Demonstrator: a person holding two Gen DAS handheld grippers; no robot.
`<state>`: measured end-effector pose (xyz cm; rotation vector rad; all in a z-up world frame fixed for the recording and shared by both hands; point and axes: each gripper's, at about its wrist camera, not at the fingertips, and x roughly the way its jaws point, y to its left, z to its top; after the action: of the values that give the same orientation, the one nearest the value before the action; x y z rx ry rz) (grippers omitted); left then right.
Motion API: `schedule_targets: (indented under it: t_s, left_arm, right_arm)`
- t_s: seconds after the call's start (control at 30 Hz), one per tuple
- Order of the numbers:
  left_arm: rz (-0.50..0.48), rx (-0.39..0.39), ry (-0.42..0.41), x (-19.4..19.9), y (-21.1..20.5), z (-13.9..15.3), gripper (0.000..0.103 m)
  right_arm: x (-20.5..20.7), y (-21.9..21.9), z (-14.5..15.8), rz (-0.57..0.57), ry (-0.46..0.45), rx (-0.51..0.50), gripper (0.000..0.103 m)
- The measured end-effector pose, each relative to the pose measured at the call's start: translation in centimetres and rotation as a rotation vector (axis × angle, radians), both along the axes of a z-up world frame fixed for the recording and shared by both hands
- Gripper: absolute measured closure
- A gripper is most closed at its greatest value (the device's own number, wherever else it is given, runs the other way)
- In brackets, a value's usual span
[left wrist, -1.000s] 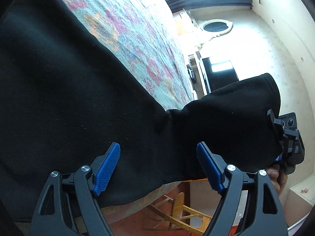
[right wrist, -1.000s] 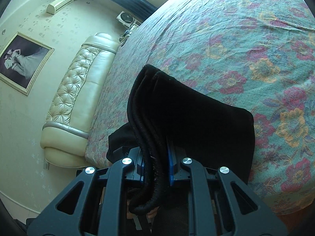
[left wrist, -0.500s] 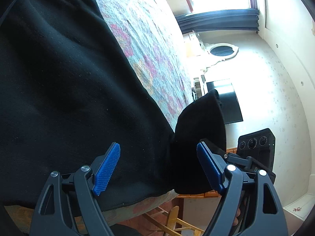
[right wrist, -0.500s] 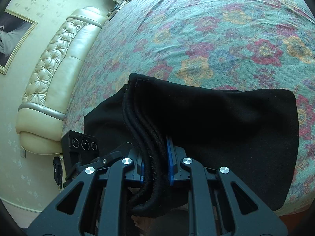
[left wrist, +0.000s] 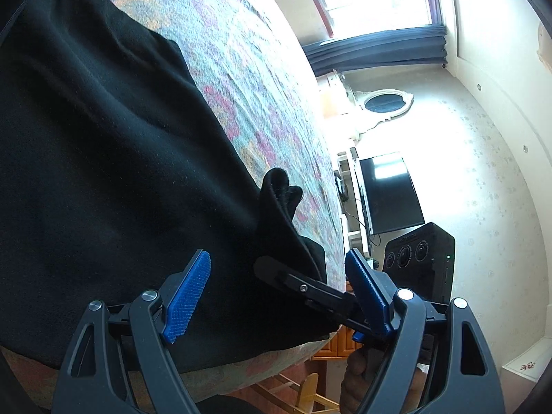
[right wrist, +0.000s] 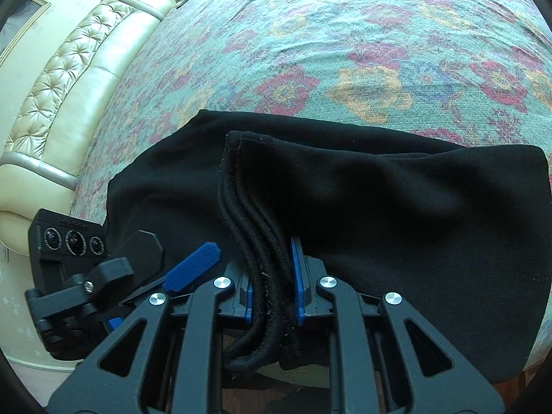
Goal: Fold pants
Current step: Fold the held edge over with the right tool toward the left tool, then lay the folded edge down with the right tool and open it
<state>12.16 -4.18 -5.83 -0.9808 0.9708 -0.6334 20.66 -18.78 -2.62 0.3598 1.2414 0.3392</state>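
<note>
Black pants (left wrist: pixel 114 179) lie on the floral bedspread, folded over near the bed's front edge. My left gripper (left wrist: pixel 276 296) is open and empty, its blue pads over the pants. My right gripper (right wrist: pixel 269 276) is shut on the pants' hem edges (right wrist: pixel 255 227), holding the folded-over layer (right wrist: pixel 396 207) low over the rest of the pants. The right gripper also shows in the left wrist view (left wrist: pixel 310 289), just right of the pants. The left gripper shows at the lower left of the right wrist view (right wrist: pixel 165 262), beside the pants.
The floral bedspread (right wrist: pixel 345 51) stretches far beyond the pants. A cream tufted headboard (right wrist: pixel 69 86) lies to the left. A TV (left wrist: pixel 390 193), a window with dark curtain (left wrist: pixel 376 45) and a wooden chair (left wrist: pixel 307 390) stand off the bed's edge.
My right gripper has carried the hem end over and down onto the rest of the pants, close to my left gripper. The left gripper has stayed open.
</note>
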Motion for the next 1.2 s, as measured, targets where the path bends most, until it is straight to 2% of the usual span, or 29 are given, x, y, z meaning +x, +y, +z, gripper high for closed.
schedule_targets:
  t_s: [0.2,0.27,0.37,0.43,0.47,0.5,0.53,0.67,0.77,0.87,0.93,1.03,1.13,1.2]
  left_arm:
    - [0.074,-0.015,0.039,-0.4,2.1,-0.8,0.024]
    - [0.088,-0.024,0.05,-0.5,2.6,-1.1,0.024]
    - [0.097,-0.028,0.05,-0.3,2.7,-0.7,0.024]
    - [0.098,-0.027,0.048,-0.3,2.4,-0.5,0.024]
    - [0.1,-0.029,0.048,-0.1,2.2,-0.4,0.024]
    - [0.102,-0.029,0.048,-0.1,2.1,-0.3,0.024]
    - [0.105,-0.03,0.048,-0.1,2.2,-0.4,0.024]
    - [0.103,-0.033,0.058,-0.1,2.3,-0.8,0.024]
    - [0.085,-0.049,0.053,-0.3,1.5,-0.2,0.024]
    - [0.04,-0.045,0.014,-0.6,-0.1,0.9,0.024]
    - [0.009,-0.021,-0.004,-0.6,-1.3,1.2,0.024]
    - [0.016,0.018,0.043,-0.3,-1.7,0.2,0.024]
    - [0.064,-0.002,0.082,-0.4,-0.3,-0.8,0.024]
    - [0.044,0.017,0.115,-0.3,-0.1,-1.5,0.024]
  right_arm:
    - [0.0,2.0,-1.0,0.006,-0.002,-0.055,0.086]
    - [-0.1,2.4,-1.4,-0.004,-0.004,-0.066,0.083]
    - [-0.1,2.7,-2.1,-0.029,-0.003,-0.048,0.075]
    - [-0.3,2.9,-2.3,-0.04,-0.008,-0.03,0.061]
    - [-0.3,3.0,-2.3,-0.048,-0.012,0.001,0.054]
    - [-0.4,3.0,-2.3,-0.056,-0.018,0.037,0.043]
    - [-0.4,3.0,-2.3,-0.062,-0.021,0.066,0.039]
    - [-1.0,2.0,-1.7,-0.087,-0.055,0.148,0.039]
    - [-2.4,-1.0,0.4,-0.156,-0.122,0.229,0.039]
    - [-3.5,-5.0,2.6,-0.215,-0.184,0.192,0.039]
    - [-3.8,-7.7,3.3,-0.26,-0.169,0.139,0.039]
    - [-5.3,-11.4,3.8,-0.325,-0.172,0.112,0.039]
    - [-6.8,-14.1,3.1,-0.354,-0.144,0.14,0.039]
    - [-7.7,-15.3,2.2,-0.358,-0.106,0.153,0.039]
